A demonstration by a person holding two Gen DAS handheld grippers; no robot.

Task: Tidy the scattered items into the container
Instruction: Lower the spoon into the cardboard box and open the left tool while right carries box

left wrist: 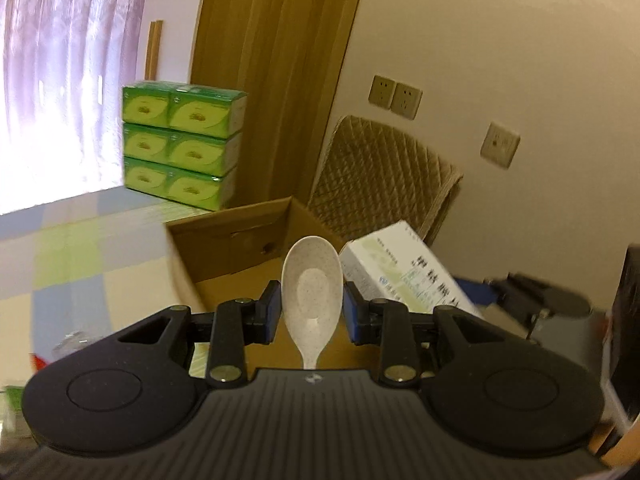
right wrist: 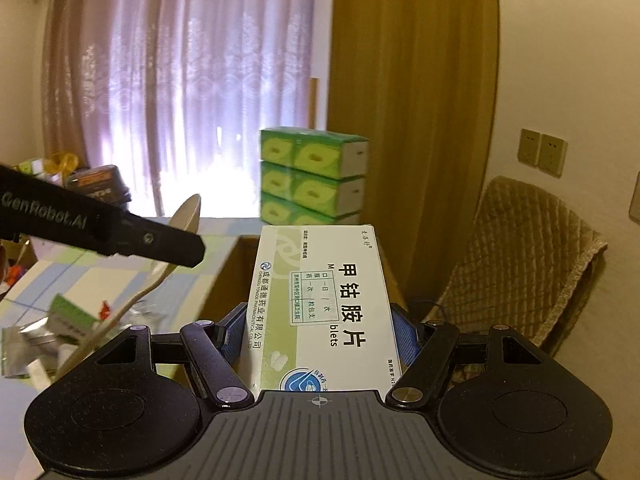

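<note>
My left gripper is shut on a white speckled spoon, bowl pointing up and forward, held in the air over the near edge of an open cardboard box. My right gripper is shut on a white and green medicine box, blue pads pressing both its long sides. In the left wrist view, the medicine box hangs just right of the spoon, over the cardboard box's right side. In the right wrist view, the spoon and left gripper's finger are at left. The cardboard box is mostly hidden behind the medicine box.
A stack of green tissue boxes stands beyond the cardboard box by a curtain. A quilted chair back leans at the wall to the right. Several packets and a green carton lie on the checkered tablecloth at left.
</note>
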